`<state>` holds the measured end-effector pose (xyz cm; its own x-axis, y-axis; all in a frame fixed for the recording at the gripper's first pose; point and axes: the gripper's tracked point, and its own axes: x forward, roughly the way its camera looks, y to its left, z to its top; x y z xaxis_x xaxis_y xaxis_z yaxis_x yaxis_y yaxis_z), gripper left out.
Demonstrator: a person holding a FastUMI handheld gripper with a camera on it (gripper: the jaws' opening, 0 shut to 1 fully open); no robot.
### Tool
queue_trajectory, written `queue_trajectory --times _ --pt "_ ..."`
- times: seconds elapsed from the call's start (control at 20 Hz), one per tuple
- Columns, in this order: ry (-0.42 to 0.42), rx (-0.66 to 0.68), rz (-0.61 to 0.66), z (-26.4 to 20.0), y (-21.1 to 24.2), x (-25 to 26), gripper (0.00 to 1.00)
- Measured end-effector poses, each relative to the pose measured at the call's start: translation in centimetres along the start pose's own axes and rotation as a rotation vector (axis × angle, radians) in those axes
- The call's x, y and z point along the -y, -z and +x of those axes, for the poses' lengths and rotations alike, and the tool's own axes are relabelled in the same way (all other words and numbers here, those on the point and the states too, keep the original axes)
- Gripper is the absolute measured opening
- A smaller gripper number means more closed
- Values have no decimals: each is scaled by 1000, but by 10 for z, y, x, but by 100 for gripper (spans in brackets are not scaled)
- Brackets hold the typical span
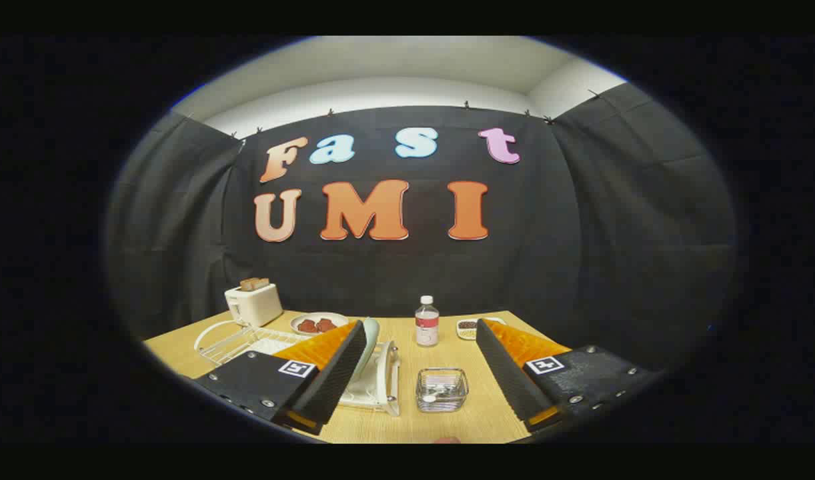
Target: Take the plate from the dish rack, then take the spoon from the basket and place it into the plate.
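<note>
Wooden table (487, 413) bears the basket (441, 389) (spoon (435, 395) inside) between wide-open, empty jaws.

Pale plate (369, 347) upright in dish rack (381, 387); spoon (437, 393) in basket (442, 390) (wire).

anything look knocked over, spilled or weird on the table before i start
Nothing stands out. The plate stands on edge in the dish rack, the basket and bottle sit upright, no spills. The gripper is open, holding nothing.
</note>
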<state>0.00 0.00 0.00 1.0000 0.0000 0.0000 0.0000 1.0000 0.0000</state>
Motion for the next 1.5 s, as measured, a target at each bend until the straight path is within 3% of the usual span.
queue_trajectory --times 1.1,1.5 --pt "-3 -77 49 6 29 -3 99" --pt "-32 -178 77 31 43 -36 99"
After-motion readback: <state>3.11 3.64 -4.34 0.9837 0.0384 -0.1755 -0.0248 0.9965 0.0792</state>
